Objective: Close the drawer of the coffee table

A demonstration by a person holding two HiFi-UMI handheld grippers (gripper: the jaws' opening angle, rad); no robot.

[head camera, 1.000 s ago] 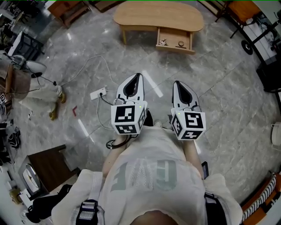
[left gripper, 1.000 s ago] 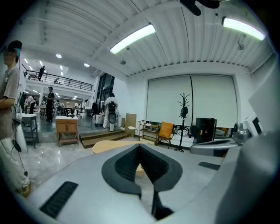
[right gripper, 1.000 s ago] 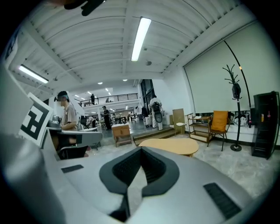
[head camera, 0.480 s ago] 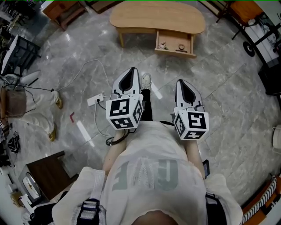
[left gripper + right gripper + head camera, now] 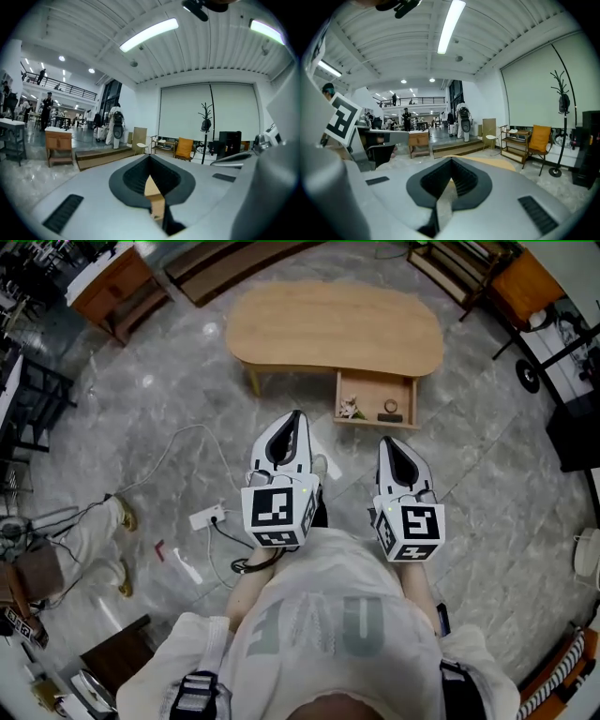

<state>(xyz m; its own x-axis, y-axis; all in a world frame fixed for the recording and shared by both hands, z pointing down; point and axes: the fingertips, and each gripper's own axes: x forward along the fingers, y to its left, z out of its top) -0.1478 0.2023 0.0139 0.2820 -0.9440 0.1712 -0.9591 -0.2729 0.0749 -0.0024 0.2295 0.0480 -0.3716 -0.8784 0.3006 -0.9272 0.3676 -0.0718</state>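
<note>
The oval light-wood coffee table (image 5: 328,329) stands ahead on the marble floor. Its drawer (image 5: 375,388) is pulled out toward me, with a small white item (image 5: 350,410) and a dark ring (image 5: 391,408) inside. My left gripper (image 5: 297,415) is shut and empty, its tip short of the table's near edge, left of the drawer. My right gripper (image 5: 384,441) is shut and empty too, its tip just short of the drawer's front panel. In the left gripper view the left gripper (image 5: 150,158) shows closed jaws. In the right gripper view the right gripper (image 5: 451,161) points at the tabletop (image 5: 499,163).
A white power strip (image 5: 208,517) with cables lies on the floor to my left, beside white tape strips (image 5: 187,570). A wooden cabinet (image 5: 112,282) stands far left, an orange chair (image 5: 525,277) far right, and dark furniture (image 5: 574,432) at the right edge.
I have walked toward the table: it and the open drawer sit lower and larger in the head view, close to both gripper tips. Both grippers stayed shut.
</note>
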